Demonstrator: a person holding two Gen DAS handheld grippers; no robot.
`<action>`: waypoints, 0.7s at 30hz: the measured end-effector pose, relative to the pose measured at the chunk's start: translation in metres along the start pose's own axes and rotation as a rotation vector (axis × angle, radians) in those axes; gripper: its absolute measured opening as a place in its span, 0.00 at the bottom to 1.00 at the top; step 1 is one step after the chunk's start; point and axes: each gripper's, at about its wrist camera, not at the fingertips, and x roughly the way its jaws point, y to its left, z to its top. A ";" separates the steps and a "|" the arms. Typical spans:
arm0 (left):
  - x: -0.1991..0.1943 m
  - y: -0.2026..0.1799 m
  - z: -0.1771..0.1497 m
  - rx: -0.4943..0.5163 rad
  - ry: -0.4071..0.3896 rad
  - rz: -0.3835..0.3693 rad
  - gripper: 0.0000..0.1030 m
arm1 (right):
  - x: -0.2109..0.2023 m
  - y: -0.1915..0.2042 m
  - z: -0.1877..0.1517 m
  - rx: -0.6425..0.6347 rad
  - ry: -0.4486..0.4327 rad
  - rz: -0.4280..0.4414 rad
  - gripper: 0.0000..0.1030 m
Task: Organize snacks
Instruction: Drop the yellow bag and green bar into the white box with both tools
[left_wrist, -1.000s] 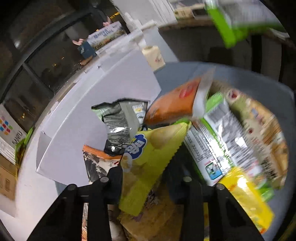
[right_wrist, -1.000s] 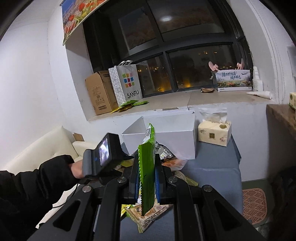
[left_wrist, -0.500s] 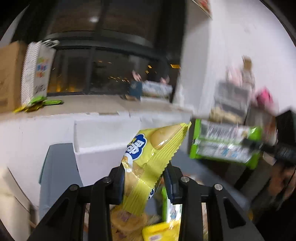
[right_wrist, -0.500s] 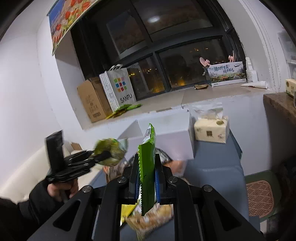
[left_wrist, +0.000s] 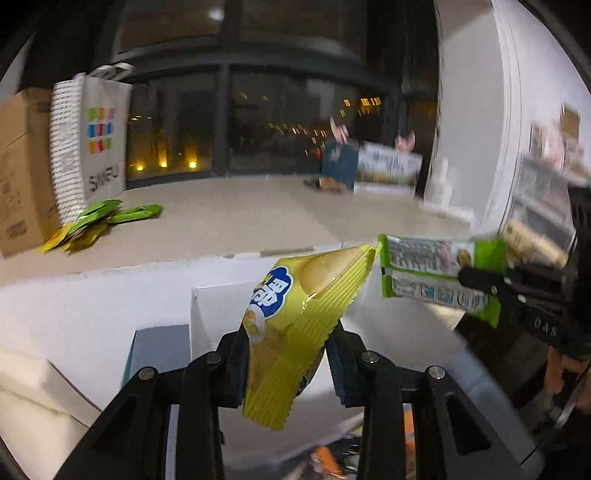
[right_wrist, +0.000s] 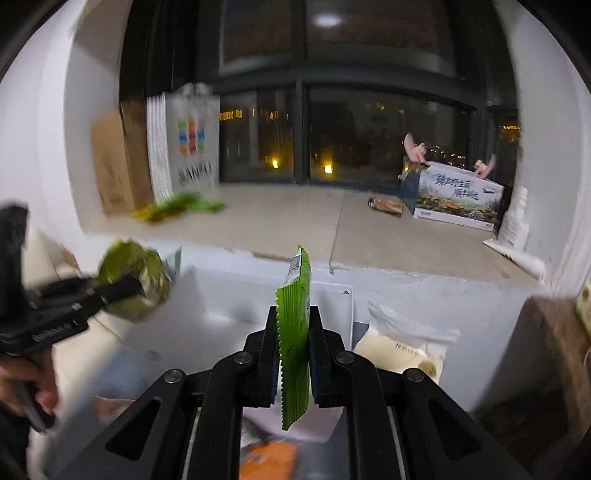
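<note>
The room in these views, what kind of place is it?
Probably a home living space at night: a wide windowsill under a dark window, holding a cardboard box and shopping bag, with a tissue pack below.

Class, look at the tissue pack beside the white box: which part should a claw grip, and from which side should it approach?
Grip the tissue pack across its short body, coming down from above. It lies flat beside the white box, with loose tissue sticking up on top, so I'd close below that tuft on the firmer sides; the soft wrapper may still dent.
</note>
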 end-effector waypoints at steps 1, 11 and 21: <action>0.010 0.001 0.001 0.024 0.013 0.020 0.41 | 0.015 0.000 0.002 -0.015 0.026 -0.008 0.13; 0.016 0.026 -0.020 -0.010 0.066 0.013 1.00 | 0.059 0.004 -0.013 -0.044 0.111 0.002 1.00; -0.093 0.026 -0.040 -0.096 -0.095 -0.046 1.00 | -0.014 -0.014 -0.008 0.143 -0.023 0.177 1.00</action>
